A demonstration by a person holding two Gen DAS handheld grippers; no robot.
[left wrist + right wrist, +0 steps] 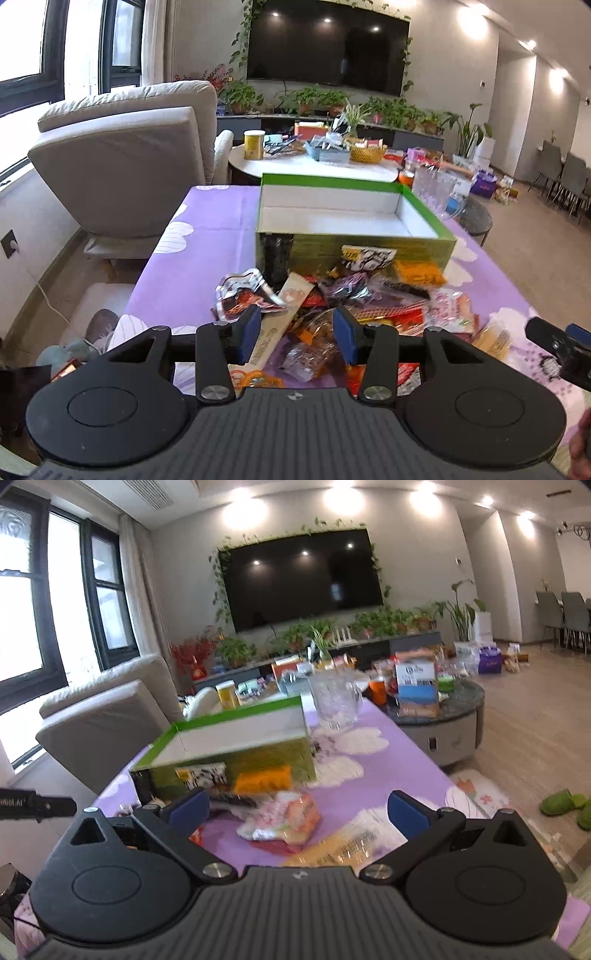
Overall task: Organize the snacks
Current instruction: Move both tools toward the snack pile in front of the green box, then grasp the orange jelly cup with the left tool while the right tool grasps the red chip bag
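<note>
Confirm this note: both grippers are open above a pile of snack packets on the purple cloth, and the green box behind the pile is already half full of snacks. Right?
Not quite. The green box is empty: the left wrist view shows only its bare white inside. The rest holds: the left gripper and right gripper are open above the snack packets on the purple cloth.

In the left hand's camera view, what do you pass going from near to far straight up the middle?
left gripper → snack pile → green box → round table → television.
</note>
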